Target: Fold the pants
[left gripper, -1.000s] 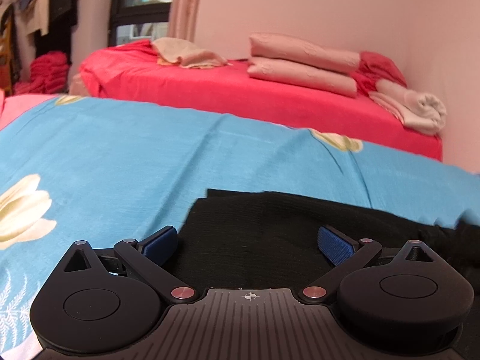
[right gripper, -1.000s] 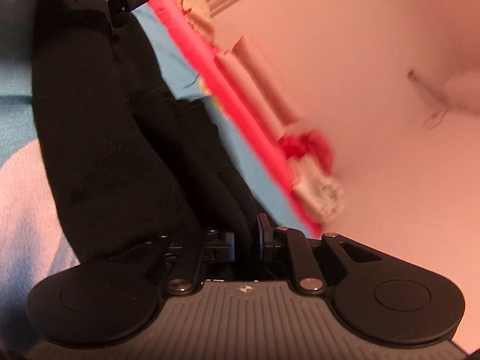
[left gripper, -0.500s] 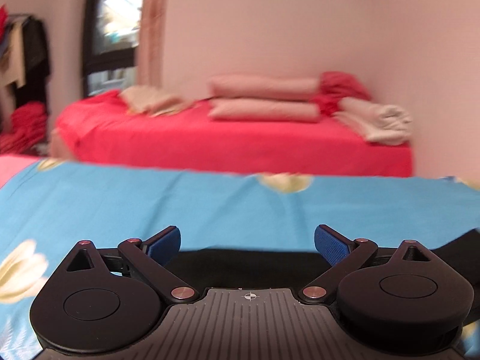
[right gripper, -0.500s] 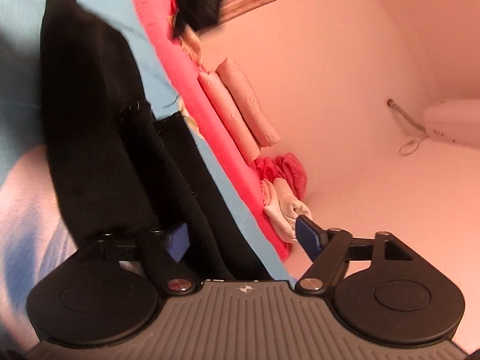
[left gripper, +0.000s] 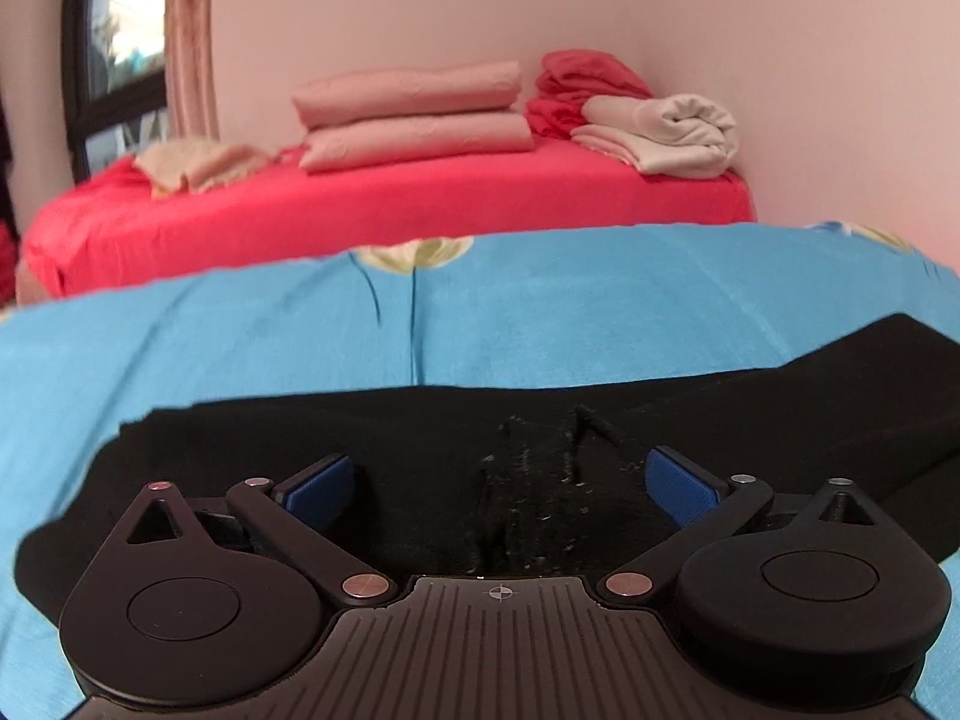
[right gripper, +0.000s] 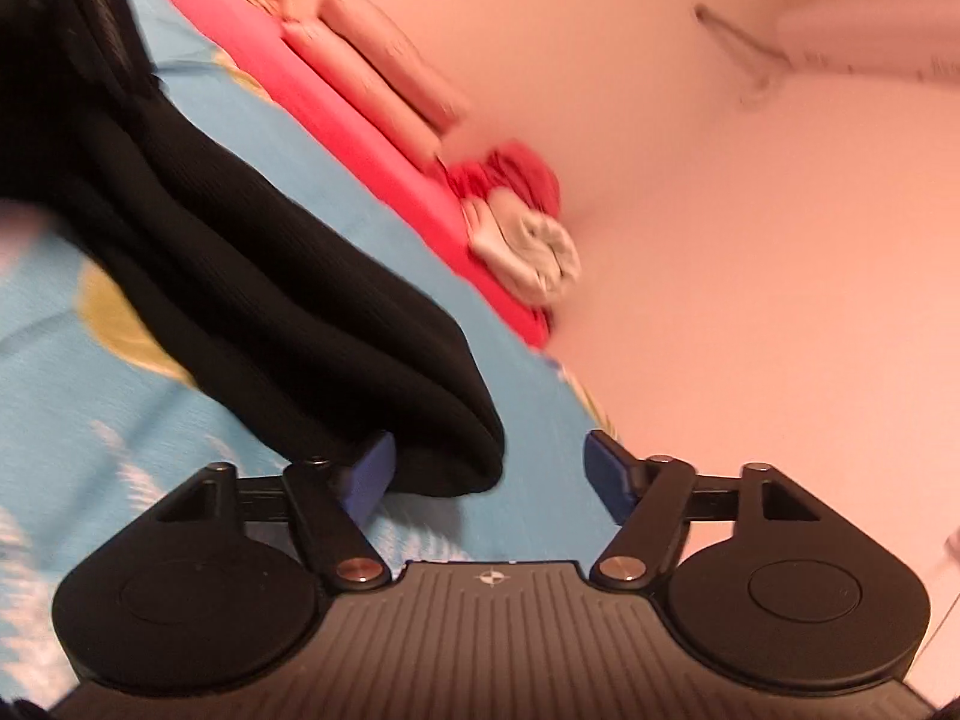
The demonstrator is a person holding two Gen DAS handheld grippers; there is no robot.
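Black pants (left gripper: 240, 438) lie in a long strip across the blue flowered bedsheet (left gripper: 540, 312). My left gripper (left gripper: 501, 459) hovers low over their middle and is open, its blue pads (left gripper: 318, 483) wide apart over the cloth and gripping nothing. In the right wrist view the pants (right gripper: 270, 252) run from the upper left down to a folded, rounded end. That end lies between the pads of my right gripper (right gripper: 487, 441), close to the left pad (right gripper: 369, 468) and well apart from the right pad. Its jaws are closing but do not press on the cloth.
Beyond the blue sheet stands a red bed (left gripper: 390, 204) with stacked pink pillows (left gripper: 414, 114), a rolled white blanket (left gripper: 666, 132) and a beige cloth (left gripper: 198, 165). A window (left gripper: 114, 42) is at the far left. A pink wall (right gripper: 750, 240) closes off the right.
My right gripper let go of the pants, opened wide and drew back to their folded end. My left gripper stayed open and slid along the pants, which now fill the space under its fingers.
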